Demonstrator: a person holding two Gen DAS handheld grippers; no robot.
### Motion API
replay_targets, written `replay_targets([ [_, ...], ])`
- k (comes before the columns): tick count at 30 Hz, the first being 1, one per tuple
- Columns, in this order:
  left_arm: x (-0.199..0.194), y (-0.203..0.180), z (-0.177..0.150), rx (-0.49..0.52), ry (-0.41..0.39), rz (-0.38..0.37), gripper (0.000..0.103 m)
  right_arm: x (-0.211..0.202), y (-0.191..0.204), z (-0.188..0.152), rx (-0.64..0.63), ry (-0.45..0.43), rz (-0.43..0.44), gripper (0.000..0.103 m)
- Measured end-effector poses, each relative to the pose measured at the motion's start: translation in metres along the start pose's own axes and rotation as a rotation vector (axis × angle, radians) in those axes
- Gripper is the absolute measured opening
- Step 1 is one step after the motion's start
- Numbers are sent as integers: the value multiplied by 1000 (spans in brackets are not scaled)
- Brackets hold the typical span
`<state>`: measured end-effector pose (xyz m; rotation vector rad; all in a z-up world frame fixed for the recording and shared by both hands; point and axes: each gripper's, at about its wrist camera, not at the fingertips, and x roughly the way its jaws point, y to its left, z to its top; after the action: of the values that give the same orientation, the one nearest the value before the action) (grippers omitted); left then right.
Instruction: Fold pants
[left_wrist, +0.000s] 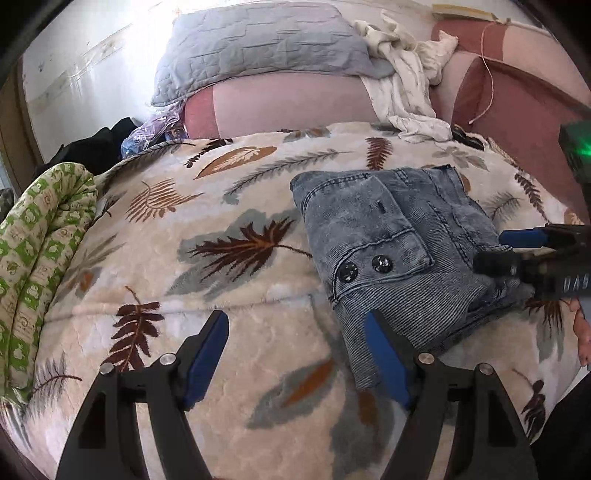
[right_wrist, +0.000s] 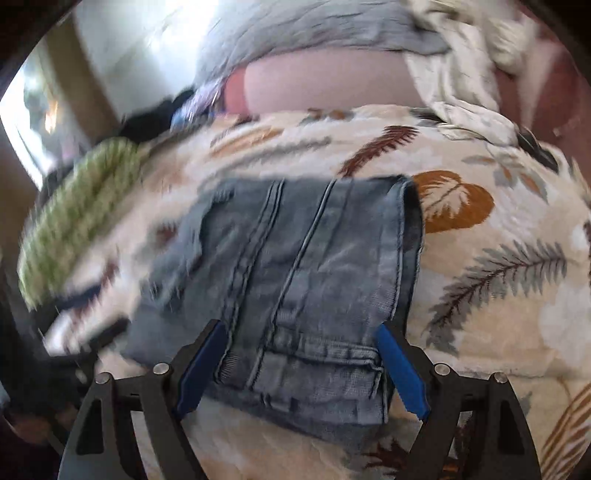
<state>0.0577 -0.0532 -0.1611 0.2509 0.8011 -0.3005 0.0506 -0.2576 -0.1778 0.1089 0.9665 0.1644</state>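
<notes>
Your right gripper (right_wrist: 301, 365) stands wide open, empty, straddling the near edge of the folded jeans (right_wrist: 295, 280), whose seams run straight away from you. Your left gripper (left_wrist: 295, 358), also open and empty, hangs over the leaf-print blanket (left_wrist: 184, 258) with the jeans to its right.

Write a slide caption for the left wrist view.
Open left gripper above leaf-patterned blanket, beside folded blue denim pants.
</notes>
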Motion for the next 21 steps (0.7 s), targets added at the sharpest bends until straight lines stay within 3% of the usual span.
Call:
replay_targets([
  [3,3,1,-2,8,2,0,78,7,0,-10,-49,26,-23,89],
  [8,7,7,1,-13,36,-8,78,7,-12,-14,-8,60,33,89],
  [11,7,14,8,-51,61,-44,78,-1,-32,-7,106,53,119,90],
  [16,-2,27,25,-130,-9,-104,78,-13,-83,-2,391,-41,244,90],
  [21,2,28,41,-177,-23,-155,82,-10,-118,-9,597,-63,290,90],
])
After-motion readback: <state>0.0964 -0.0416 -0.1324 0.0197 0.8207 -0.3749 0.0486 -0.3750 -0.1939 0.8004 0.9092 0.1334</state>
